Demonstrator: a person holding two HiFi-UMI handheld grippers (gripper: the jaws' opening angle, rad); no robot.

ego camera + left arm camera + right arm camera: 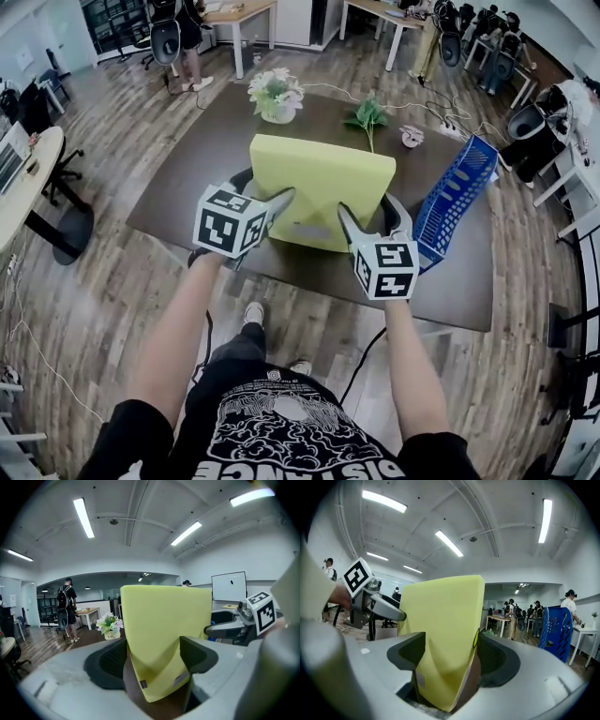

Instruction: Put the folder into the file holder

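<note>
Found the left gripper (154, 656) with its fingers (108, 660) closed against both faces of the yellow folder (164, 630), gripping near a lower corner, nothing else between them. Found the same at the right gripper (450, 658): fingers (499, 660) set fairly wide but pressing on the folder (445, 620) from either side, again low on the sheet. Confirmed from the head view: left gripper (262, 192) and right gripper (370, 217) hold the folder (323, 183) by its near edge, one at each lower corner, lifted clear of the dark tabletop (187, 169) and standing roughly upright with its top leaning away from the person. Noted the blue file holder (459, 192) on the tabletop to the right, just beyond the right gripper and apart from the folder; also seen at the right of the right gripper view (555, 627). Logged a flower pot (277, 94) and a small green plant (367, 114) at the far side of the tabletop, behind the folder.
</note>
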